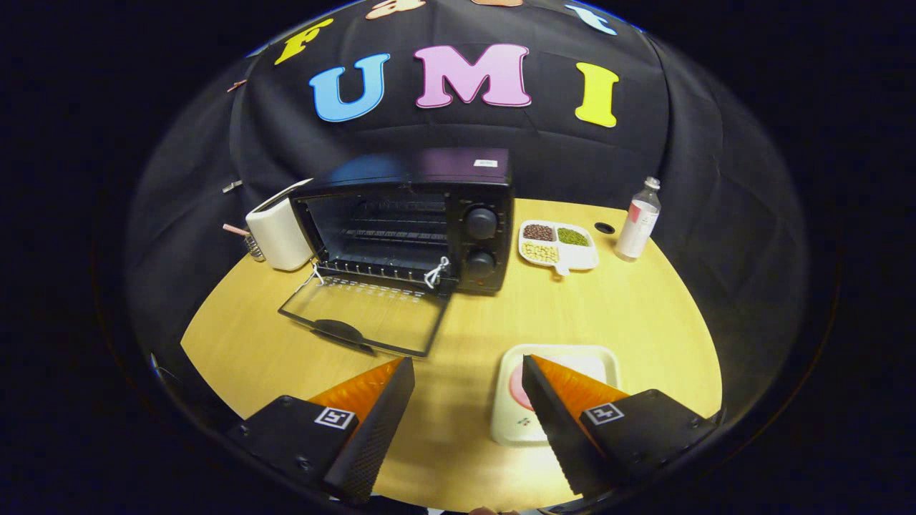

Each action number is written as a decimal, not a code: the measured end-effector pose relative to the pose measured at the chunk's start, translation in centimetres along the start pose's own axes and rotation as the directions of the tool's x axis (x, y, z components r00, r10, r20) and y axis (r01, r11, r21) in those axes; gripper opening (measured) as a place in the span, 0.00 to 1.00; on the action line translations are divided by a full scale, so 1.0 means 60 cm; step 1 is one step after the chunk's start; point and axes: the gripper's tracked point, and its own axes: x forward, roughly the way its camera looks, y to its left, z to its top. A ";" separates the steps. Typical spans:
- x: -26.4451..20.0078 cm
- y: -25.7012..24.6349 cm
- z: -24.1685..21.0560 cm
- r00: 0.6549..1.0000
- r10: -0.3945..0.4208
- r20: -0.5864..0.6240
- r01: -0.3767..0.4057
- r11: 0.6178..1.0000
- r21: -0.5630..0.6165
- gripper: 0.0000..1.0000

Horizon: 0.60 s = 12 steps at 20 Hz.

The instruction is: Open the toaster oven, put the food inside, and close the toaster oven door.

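Two black wedge-shaped fingers with orange side panels formed the claw (pixel 469 372), and they stood wide apart with nothing between them but bare table. The right finger (pixel 554 418) overlapped a cream square tray (pixel 509 422) carrying a pink round item of food (pixel 517 388), so the food lay just ahead of and partly under that fingertip. What the food was could not be told; judged by its flat, small form it was probably light, and possibly soft, so a gentle closure was advisable. The tray looked like stiff, smooth plastic or ceramic, likely slippery against the textured pads. Its raised rim on the near or left edge offered the best hold, with one finger above and one below the lip.

Well beyond the fingers, ahead and slightly left, the black toaster oven (pixel 411 222) stood with its glass door (pixel 365 322) already folded down flat on the round wooden table (pixel 630 315), its dark handle nearest the claw. The open door lay across the approach to the cavity, and the load would have to pass above it.

A white rectangular container (pixel 275 232) stood touching or just beside the oven's left side. To the oven's right sat a white divided dish of beans (pixel 558 247), and farther right a clear bottle (pixel 638 220). Both were well clear of the path.
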 end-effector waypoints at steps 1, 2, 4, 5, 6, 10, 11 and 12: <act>-0.002 -0.025 -0.001 1.000 0.003 -0.011 -0.003 1.000 0.011 1.00; -0.004 -0.045 -0.004 1.000 0.005 -0.022 -0.005 1.000 0.022 1.00; -0.001 -0.087 -0.013 0.998 0.008 -0.057 -0.006 0.999 0.048 1.00; 0.001 -0.109 -0.022 0.997 0.001 -0.082 0.004 0.999 0.051 1.00; 0.003 -0.133 -0.033 0.994 -0.002 -0.111 0.008 0.999 0.053 1.00; 0.034 -0.193 -0.083 0.979 0.001 -0.203 0.020 0.995 0.101 1.00; 0.039 -0.205 -0.092 0.976 -0.005 -0.217 0.030 0.993 0.113 1.00; 0.042 -0.215 -0.102 0.973 -0.007 -0.231 0.038 0.991 0.128 1.00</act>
